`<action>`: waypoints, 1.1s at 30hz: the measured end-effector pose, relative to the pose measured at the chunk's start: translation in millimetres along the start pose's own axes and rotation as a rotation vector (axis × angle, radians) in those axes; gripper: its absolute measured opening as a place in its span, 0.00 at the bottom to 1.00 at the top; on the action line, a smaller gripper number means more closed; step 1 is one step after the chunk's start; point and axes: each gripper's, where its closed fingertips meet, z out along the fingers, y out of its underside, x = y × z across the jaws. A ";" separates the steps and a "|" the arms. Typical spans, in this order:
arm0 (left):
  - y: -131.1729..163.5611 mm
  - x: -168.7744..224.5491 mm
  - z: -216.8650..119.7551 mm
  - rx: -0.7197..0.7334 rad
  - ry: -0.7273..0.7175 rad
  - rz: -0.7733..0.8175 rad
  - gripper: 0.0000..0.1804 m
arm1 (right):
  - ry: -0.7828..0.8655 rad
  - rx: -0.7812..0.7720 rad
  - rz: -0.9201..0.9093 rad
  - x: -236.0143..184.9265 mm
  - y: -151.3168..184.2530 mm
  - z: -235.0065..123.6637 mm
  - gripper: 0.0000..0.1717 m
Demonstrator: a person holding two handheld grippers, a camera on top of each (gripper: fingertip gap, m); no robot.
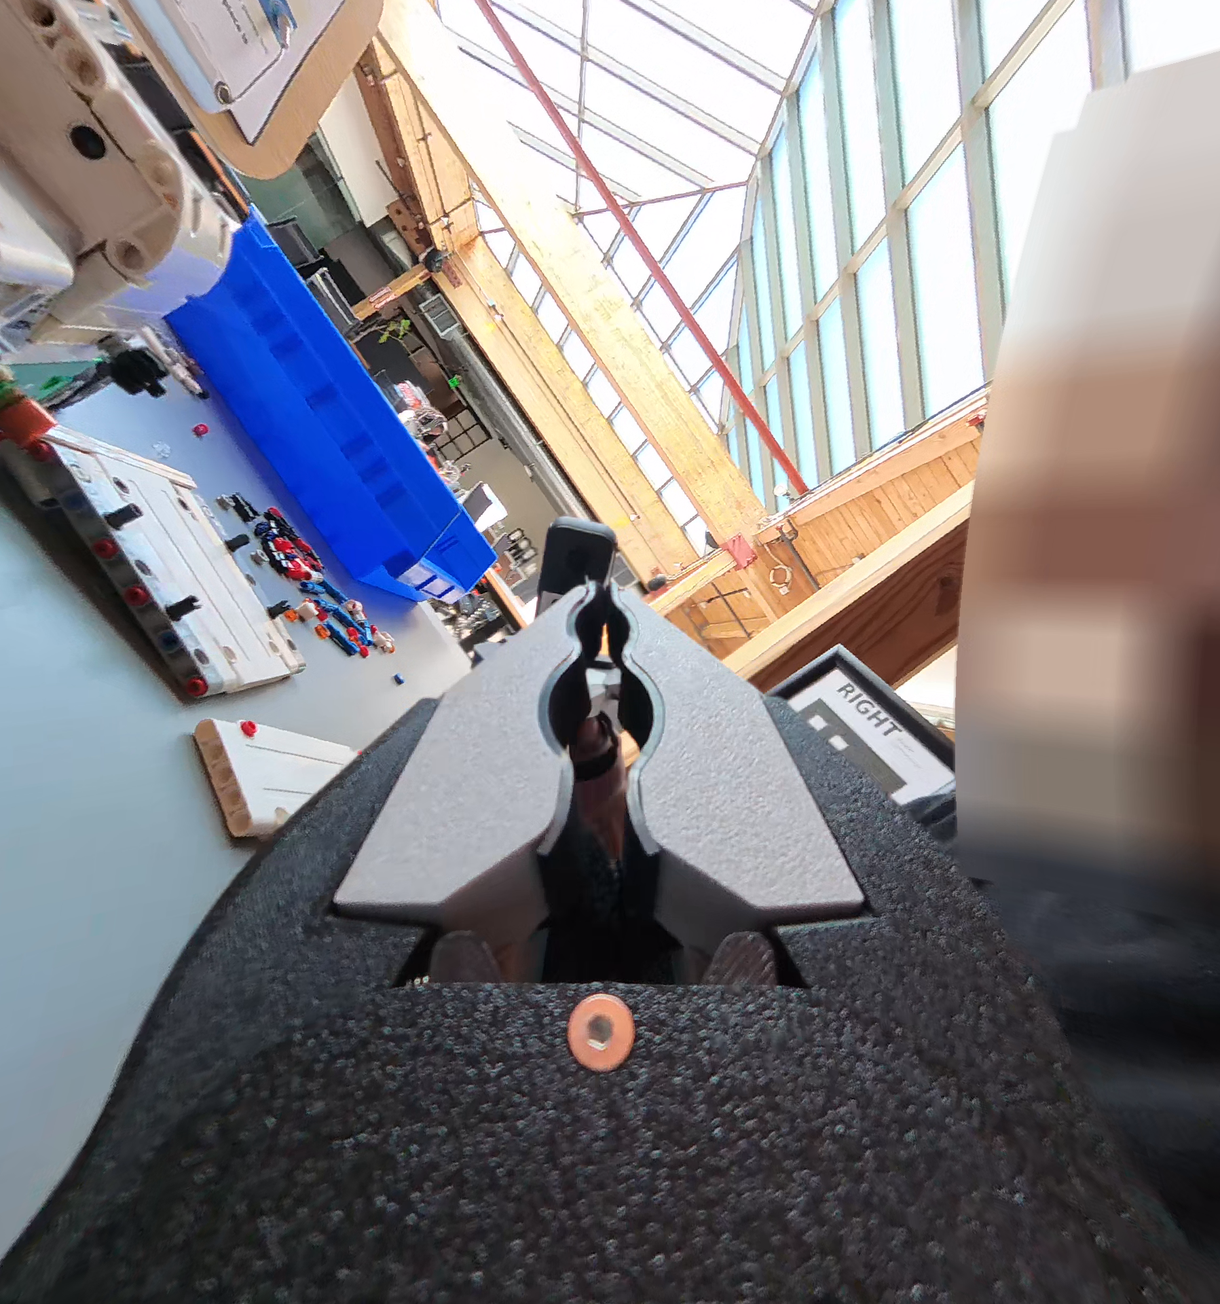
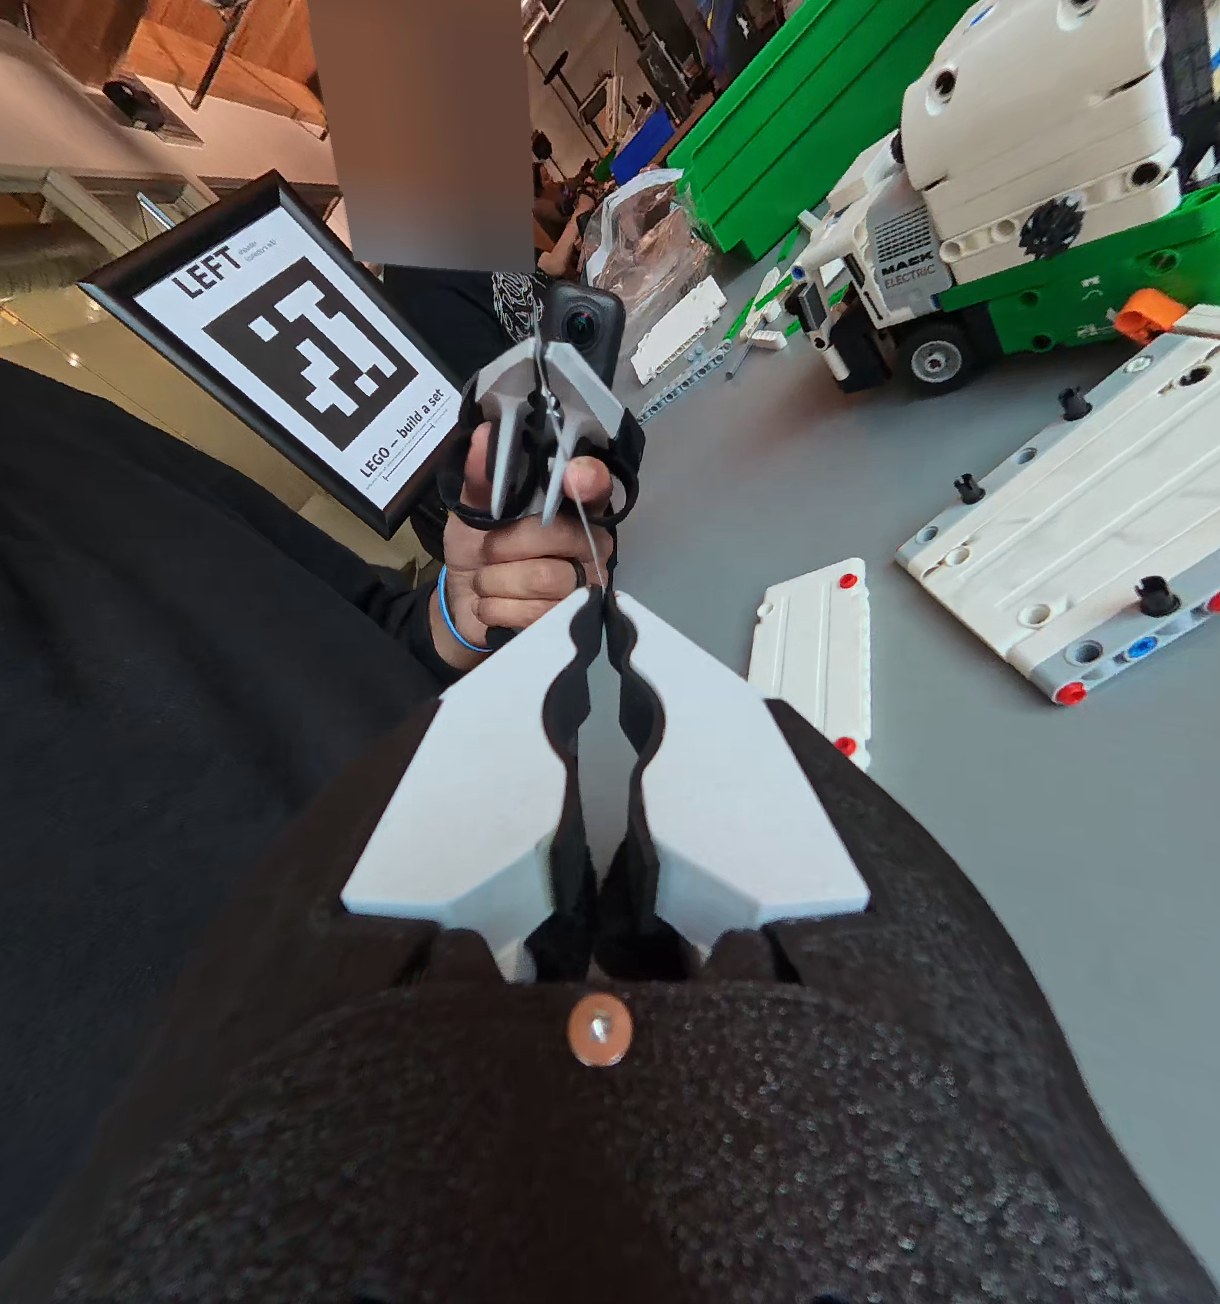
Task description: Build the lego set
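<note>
A thin, pale-grey rod [image 2: 578, 494] is held in the air over the grey bench [image 2: 734, 494], spanning the space between the two grippers. It slants from the right gripper [image 2: 603, 598] up toward 12 o'clock to the left gripper [image 2: 542, 367]. It looks straight and very slim; what it is made of cannot be told. The right gripper's fingers are pressed together at the tips on the rod's near end. The left gripper's fingers are likewise closed to a seam, with the rod running through it. In the left wrist view the left gripper [image 1: 596, 589] shows its tips meeting. A hand [image 2: 522, 564] with a blue wristband wraps the left gripper's handle, knuckles facing the right gripper and thumb uppermost. The bench is bare directly under the rod and out toward 3 o'clock. There a small white panel with red pins [image 2: 811, 656] lies flat, and past it is a larger white-and-grey studded plate [image 2: 1100, 508]. At 1 o'clock stands a white-and-green toy truck [image 2: 1016, 233]. At 10 o'clock a black-framed marker card [image 2: 296, 339] sits on the left gripper, and dark clothing [image 2: 134, 705] fills the 9 o'clock side. In the left wrist view a long blue plastic bin [image 1: 325, 423] lies at 10 o'clock, with small loose coloured pieces [image 1: 310, 586] beside it.
</note>
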 end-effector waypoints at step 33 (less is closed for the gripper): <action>44.6 -97.0 -20.7 -0.347 -0.751 0.157 0.00 | 0.057 -0.319 0.551 46.7 36.6 -25.6 0.00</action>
